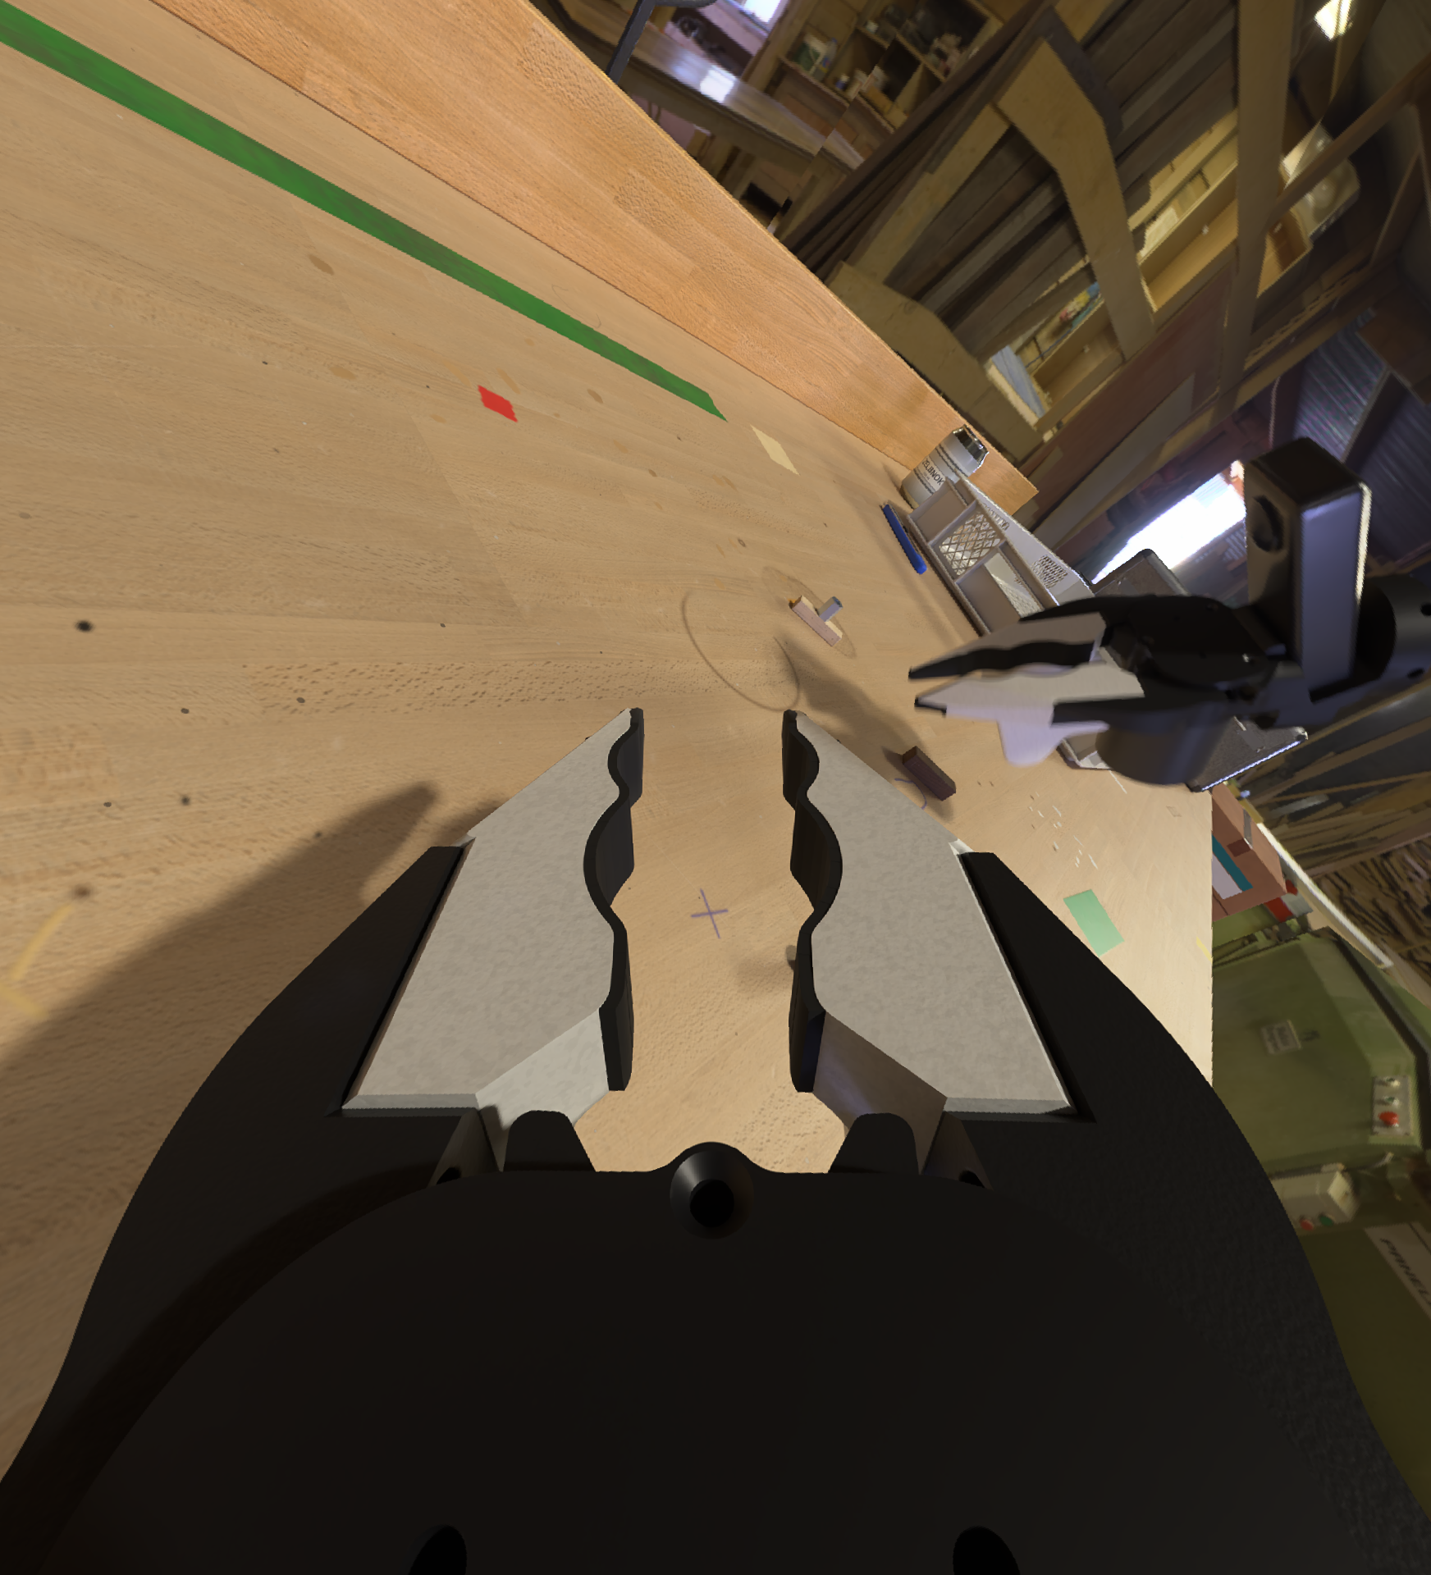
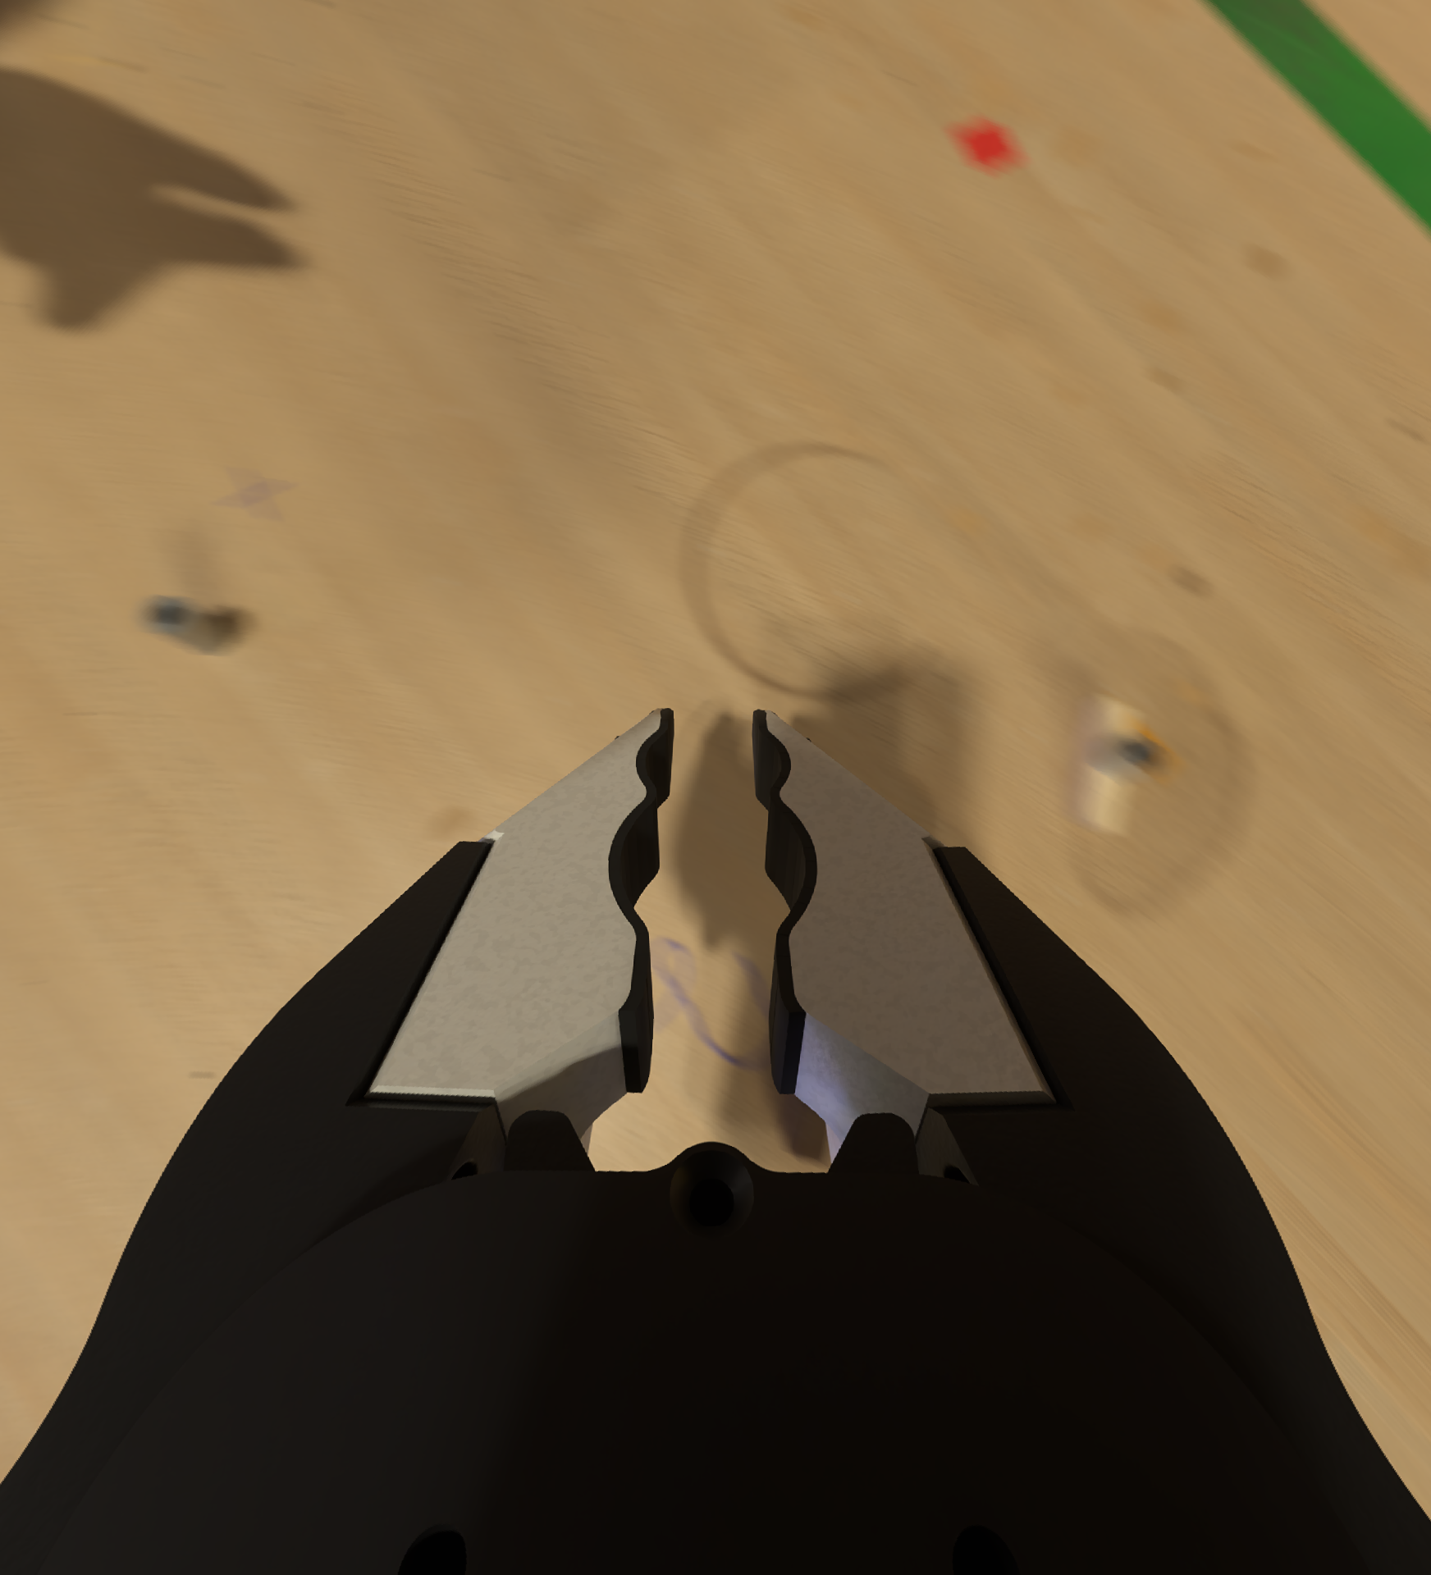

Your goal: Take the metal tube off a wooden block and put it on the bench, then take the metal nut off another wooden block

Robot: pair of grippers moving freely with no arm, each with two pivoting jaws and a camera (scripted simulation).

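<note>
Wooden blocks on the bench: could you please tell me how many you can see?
2. A light wooden block with a metal tube standing on it lies far ahead of the left gripper; a dark wooden block lies nearer, under the right gripper. Others may be hidden.

A pale wooden desk [image 1: 269, 554] crossed by a green tape stripe [image 1: 405, 230] stands in a dim timber workshop with cluttered wooden shelving [image 1: 865, 68] and bright window light [image 1: 1189, 511] beyond.

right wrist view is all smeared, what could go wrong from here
1. The right gripper is open and empty while the light wooden block sits off to its right, blurred, so a closing grasp may miss.
2. The small metal piece lies loose on the bench and could be knocked.
</note>
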